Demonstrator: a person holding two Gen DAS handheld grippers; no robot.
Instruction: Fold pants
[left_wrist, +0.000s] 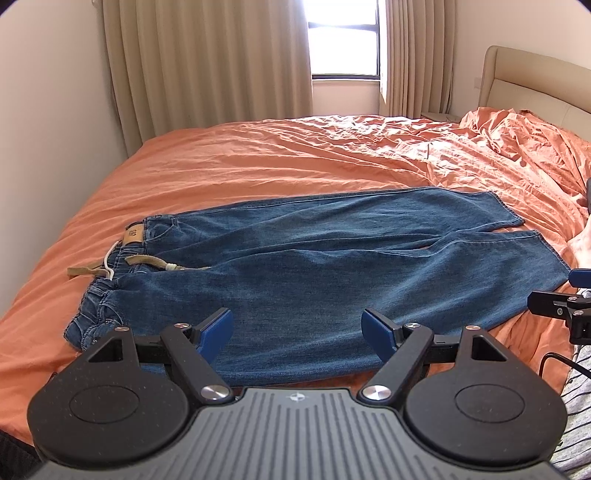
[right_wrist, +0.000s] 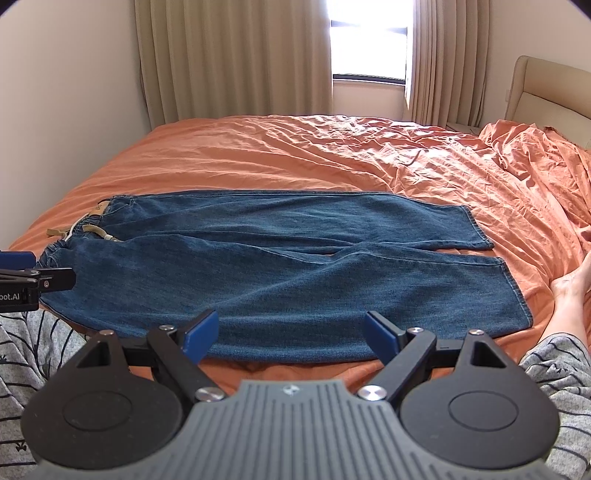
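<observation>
A pair of blue jeans (left_wrist: 303, 269) lies spread flat on the orange bed sheet (left_wrist: 258, 162), waistband to the left with a tan drawstring (left_wrist: 147, 264), both legs running to the right. The jeans also show in the right wrist view (right_wrist: 280, 266). My left gripper (left_wrist: 297, 330) is open and empty, held above the near edge of the jeans towards the waist. My right gripper (right_wrist: 291, 332) is open and empty above the near leg's lower part. Each gripper shows at the edge of the other's view: the right one (left_wrist: 561, 306), the left one (right_wrist: 33, 280).
The orange sheet (right_wrist: 295, 155) is rumpled at the right near a beige headboard (left_wrist: 535, 85). Beige curtains (left_wrist: 207, 62) and a bright window (left_wrist: 343, 40) stand behind the bed. A white wall (left_wrist: 48, 129) runs along the left. A person's bare foot (right_wrist: 569, 288) rests on the bed at the right.
</observation>
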